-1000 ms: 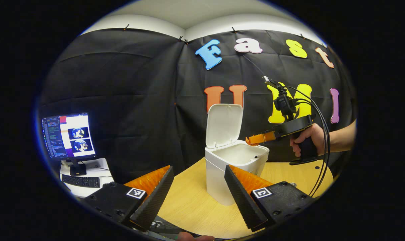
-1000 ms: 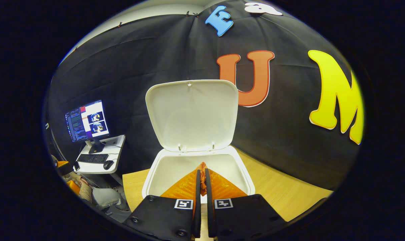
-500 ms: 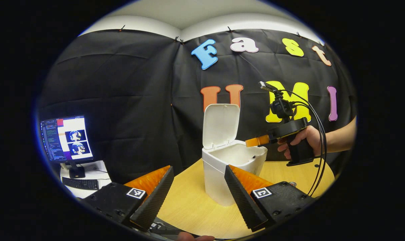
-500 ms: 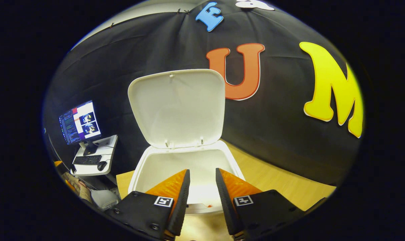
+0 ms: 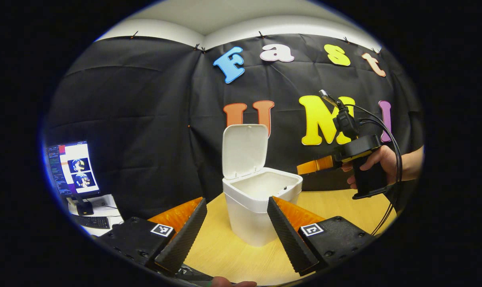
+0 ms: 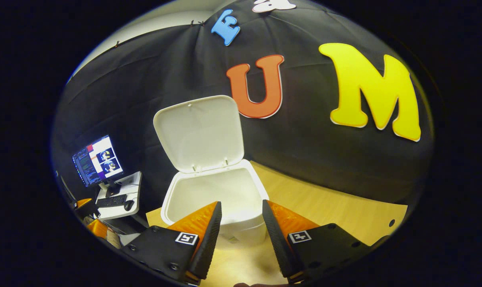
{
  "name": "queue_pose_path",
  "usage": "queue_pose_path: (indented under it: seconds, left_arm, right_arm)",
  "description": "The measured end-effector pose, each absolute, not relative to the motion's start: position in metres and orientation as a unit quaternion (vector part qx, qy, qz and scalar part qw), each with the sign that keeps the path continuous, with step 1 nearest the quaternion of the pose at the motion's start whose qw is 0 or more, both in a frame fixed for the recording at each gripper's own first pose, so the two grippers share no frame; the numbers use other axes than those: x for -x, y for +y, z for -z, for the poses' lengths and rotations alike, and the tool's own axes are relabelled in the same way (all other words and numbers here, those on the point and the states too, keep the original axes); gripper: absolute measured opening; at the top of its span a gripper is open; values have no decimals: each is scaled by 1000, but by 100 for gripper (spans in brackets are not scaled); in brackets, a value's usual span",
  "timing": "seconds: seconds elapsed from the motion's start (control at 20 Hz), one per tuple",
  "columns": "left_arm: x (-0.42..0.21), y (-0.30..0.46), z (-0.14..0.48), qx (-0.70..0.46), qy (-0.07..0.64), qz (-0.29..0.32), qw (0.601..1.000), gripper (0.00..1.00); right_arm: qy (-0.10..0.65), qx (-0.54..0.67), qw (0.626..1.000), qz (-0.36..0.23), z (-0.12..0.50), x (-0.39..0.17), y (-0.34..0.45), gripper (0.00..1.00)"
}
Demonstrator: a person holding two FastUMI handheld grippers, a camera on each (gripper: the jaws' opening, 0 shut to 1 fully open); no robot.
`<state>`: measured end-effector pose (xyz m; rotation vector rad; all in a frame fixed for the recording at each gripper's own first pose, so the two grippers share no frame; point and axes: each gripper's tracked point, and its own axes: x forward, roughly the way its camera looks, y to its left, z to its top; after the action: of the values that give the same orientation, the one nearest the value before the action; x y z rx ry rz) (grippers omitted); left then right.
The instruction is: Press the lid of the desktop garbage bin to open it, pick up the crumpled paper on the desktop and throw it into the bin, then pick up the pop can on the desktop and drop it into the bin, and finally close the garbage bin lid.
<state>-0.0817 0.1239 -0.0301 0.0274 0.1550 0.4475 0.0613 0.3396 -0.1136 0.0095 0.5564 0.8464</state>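
Nowhere readable writing on bin point(image 6: 209, 195).

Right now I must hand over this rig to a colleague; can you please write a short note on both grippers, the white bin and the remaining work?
Left gripper: open, empty, low over the light wooden table, in front of the bin.
Right gripper: open, empty, held just off the bin's rim on its right side.
White plastic desktop bin: stands on the table, its hinged lid upright and fully open.
Crumpled paper and pop can: I cannot confirm from these views that they are inside.
Left: check the bin's contents, then close the lid.
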Motion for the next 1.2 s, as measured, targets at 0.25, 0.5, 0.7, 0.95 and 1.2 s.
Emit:
queue_pose_path:
  seconds: [0.25, 0.5, 0.7, 0.95, 1.2]
  left_arm:
    - [44, 72, 31, -13, 73, -149, 986, 100]
    - [21, 8, 35, -14, 74, -72, 995, 100]
    - [7, -36, 56, -12, 86, -21, 996, 100]
    - [-13, -78, 93, -6, 112, 28, 993, 100]
    - [-27, -104, 138, -5, 142, 60, 988, 100]
  right_arm:
    - [242, 9, 902, -357, 97, -57, 253, 69]
    - [209, 33, 926, -313, 81, -44, 175, 63]
    - [162, 13, 947, -278, 57, -31, 116, 73]
    - [122, -6, 968, -221, 45, -13, 51, 86]
    - [138, -23, 978, -154, 57, 9, -10, 95]
